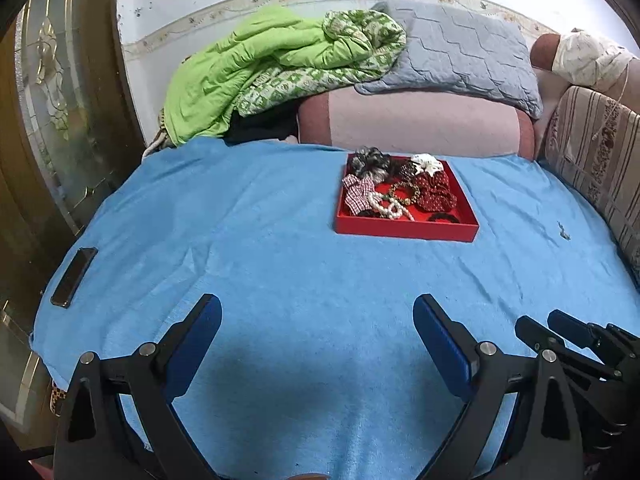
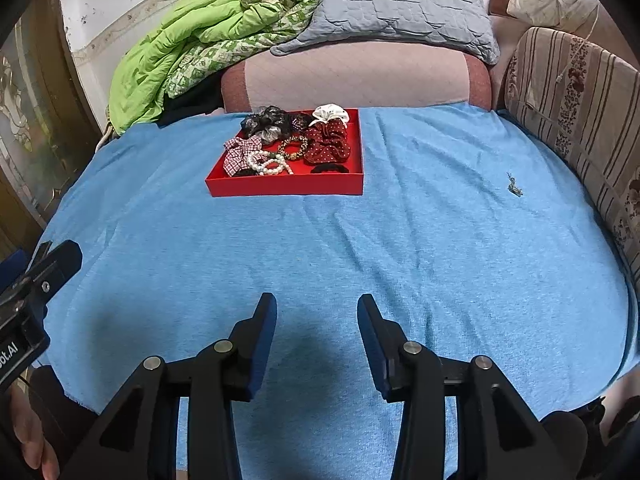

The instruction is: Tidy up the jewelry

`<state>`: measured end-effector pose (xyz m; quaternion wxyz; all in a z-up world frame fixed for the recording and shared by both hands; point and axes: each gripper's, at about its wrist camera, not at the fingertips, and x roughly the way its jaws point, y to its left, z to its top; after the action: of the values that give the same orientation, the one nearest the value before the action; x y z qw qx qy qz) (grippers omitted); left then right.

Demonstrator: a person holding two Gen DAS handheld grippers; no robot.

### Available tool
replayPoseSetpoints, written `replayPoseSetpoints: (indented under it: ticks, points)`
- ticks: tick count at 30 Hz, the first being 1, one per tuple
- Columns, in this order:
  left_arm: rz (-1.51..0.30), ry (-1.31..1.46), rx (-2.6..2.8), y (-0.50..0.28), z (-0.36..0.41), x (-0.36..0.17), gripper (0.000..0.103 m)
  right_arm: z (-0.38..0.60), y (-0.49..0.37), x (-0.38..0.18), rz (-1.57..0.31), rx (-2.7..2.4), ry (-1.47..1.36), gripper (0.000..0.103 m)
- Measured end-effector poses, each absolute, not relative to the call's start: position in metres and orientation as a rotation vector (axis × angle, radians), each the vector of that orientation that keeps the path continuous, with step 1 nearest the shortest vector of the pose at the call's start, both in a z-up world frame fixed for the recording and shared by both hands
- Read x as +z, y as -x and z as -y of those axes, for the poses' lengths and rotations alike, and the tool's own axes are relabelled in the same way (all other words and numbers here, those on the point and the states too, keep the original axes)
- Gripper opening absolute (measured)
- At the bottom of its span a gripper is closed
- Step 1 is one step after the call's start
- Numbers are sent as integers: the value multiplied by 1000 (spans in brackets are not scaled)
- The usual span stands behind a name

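Left wrist view: the left gripper (image 1: pixel 318 320) is being held low over the near part of the blue blanket (image 1: pixel 280 264), its jaws spread wide and holding nothing. In the right wrist view the right gripper (image 2: pixel 317 318) is being held likewise over the blanket, its jaws parted more narrowly and also empty. Both are being kept well apart from the red tray (image 1: pixel 406 230), which is lying on the far part of the bed, just in front of the pink bolster (image 1: pixel 420 120).

The tray is being filled already: a white pearl bracelet (image 2: pixel 266 166), a gold-and-dark beaded bracelet (image 2: pixel 294 148), a checked scrunchie (image 2: pixel 240 154), a dark red dotted scrunchie (image 2: pixel 328 142), a black-grey scrunchie (image 2: pixel 264 122) and a white scrunchie (image 2: pixel 330 114) are lying heaped together inside it. One small metallic piece (image 2: pixel 514 188), too small to be identified, is lying alone on the blanket, to the right of the tray and well apart from it.

The task is judged to be near its end, with that stray piece likely the last to be gathered. A reach forward and to the right is being called for, probably by the right gripper, with a fine pinch, since the piece is lying flat on soft, yielding cloth.

Around the bed, a green quilt (image 1: pixel 248 68) and a grey quilted pillow (image 1: pixel 464 48) are being kept against the wall, a striped cushion (image 2: pixel 576 92) is standing at the right, and a dark phone (image 1: pixel 74 276) is lying at the blanket's left edge.
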<state>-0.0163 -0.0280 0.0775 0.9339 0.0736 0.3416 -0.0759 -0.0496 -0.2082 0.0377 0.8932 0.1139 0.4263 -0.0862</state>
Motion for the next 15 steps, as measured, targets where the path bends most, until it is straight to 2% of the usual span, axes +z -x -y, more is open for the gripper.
replayPoseSetpoints:
  ticks: [15]
  points:
    - [-776,-149,-196,6,34,61,96,210,42,27,-914,-200,-221,49]
